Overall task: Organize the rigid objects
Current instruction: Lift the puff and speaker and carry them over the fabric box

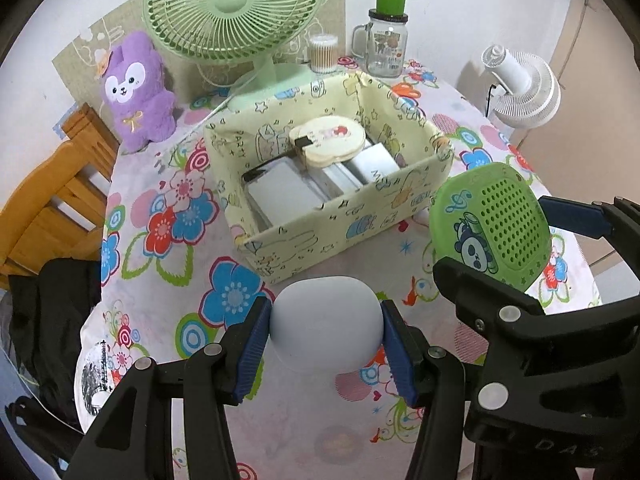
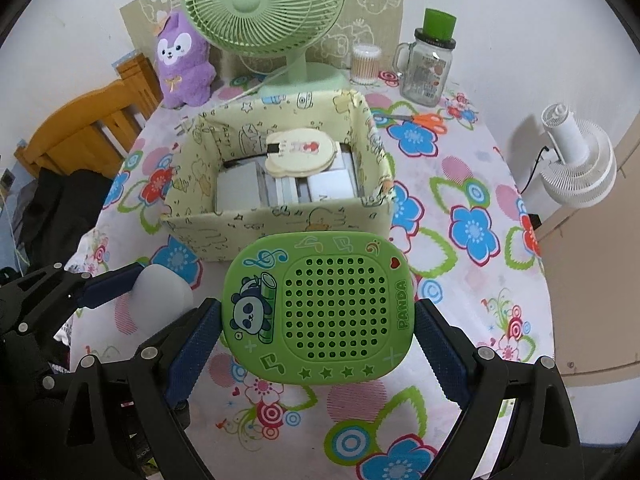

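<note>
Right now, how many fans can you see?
2. The green fan stands on the table behind the yellow box, beside the purple plush toy. The white fan is off the table's right edge. None seems hidden.

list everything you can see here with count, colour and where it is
storage box: 1, pale yellow print, table centre
boxes: several, white and grey, inside storage box
bear-shaped case: 1, cream, on top of them
desk fan: 1, green, behind box
plush toy: 1, purple, back left
cotton swab tub: 1, clear, back
mug jar: 1, glass, green lid, back right
scissors: 1, orange handles, right of box
white fan: 1, off table, right
chair: 1, wooden, left
tablecloth: 1, floral
panda case: 1, green, in right gripper
rounded case: 1, pale grey, in left gripper
</note>
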A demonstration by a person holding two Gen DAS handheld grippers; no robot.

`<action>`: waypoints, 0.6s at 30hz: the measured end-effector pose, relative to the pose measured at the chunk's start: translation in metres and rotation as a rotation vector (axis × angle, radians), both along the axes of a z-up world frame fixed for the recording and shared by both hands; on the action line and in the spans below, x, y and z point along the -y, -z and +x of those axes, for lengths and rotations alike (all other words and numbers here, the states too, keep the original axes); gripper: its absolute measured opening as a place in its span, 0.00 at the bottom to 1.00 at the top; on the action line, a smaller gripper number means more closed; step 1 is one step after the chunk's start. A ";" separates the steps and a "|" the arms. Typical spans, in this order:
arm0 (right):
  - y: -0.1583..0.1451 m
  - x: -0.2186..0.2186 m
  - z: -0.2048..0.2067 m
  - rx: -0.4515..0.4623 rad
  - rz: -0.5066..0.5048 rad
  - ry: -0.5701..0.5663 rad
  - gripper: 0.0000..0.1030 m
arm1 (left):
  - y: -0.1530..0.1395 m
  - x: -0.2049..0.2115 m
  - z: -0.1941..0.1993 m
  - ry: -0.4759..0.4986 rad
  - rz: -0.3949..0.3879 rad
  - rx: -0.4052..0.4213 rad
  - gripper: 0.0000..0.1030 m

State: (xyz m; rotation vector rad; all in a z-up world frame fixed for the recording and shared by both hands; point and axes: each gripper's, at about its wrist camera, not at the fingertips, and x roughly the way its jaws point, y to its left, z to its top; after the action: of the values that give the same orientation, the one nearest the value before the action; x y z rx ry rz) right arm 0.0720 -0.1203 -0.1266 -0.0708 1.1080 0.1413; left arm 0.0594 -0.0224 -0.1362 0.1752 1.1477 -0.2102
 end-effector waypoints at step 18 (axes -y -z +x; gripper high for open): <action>-0.031 0.012 0.027 0.035 0.006 -0.073 0.92 | -0.026 0.013 0.025 -0.035 0.019 0.044 0.55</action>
State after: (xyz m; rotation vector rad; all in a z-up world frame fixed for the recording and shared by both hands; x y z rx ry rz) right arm 0.0987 -0.1328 -0.0958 -0.1079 1.0700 0.2077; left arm 0.0839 -0.0357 -0.1104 0.1758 1.1087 -0.1631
